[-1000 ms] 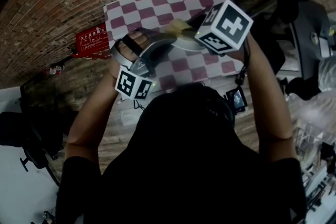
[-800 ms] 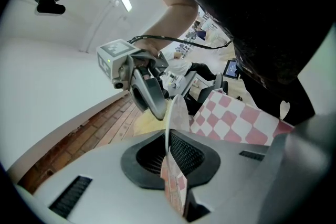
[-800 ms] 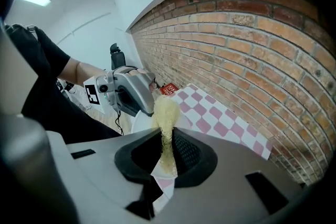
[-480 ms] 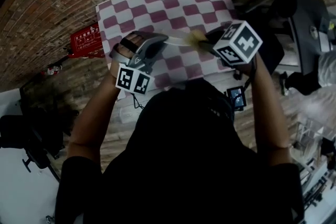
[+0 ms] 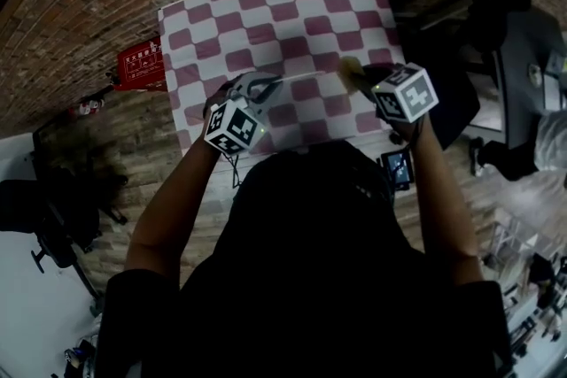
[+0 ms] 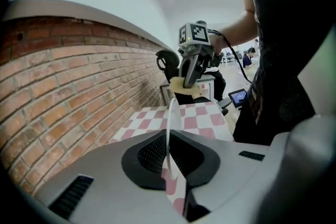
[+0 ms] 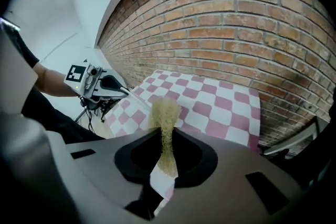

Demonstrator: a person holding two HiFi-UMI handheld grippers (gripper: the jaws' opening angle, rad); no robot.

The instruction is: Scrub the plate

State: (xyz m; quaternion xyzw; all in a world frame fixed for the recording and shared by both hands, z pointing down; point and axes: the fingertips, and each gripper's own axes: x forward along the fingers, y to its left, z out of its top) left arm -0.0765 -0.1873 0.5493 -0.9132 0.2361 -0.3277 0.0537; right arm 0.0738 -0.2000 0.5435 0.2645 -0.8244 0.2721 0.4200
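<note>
Left gripper view, item one: left hand-held gripper (image 6: 170, 157), jaws clamped on the rim of the plate (image 6: 169, 123). The plate is white and thin and stands on edge, so I see little more than its rim.

Right gripper view, item two: right hand-held gripper (image 7: 167, 157), jaws pinched shut on a yellow fibrous scrubber (image 7: 165, 113), whose tuft stands out beyond the jaw tips.

Head view, item three: counter (image 5: 266, 13) under a red-and-white checked cloth, with a brick surface around it. Both grippers are held up over its near edge. The plate is in the air, not resting on the cloth.

Relation: scrubber and plate are apart, with a clear gap between them. They sit at about the same height and face each other.

Step in hand, as I judge it: the scrub itself, caught at an off-contact point. Both tools are gripped and nothing is touching.

Next move calls for:
- bringing the scrubber across to the plate's face, not its rim
- turning the plate enough to present that face
- keeping the left grip firm, since a rim hold could let the plate pivot under pressure
</note>
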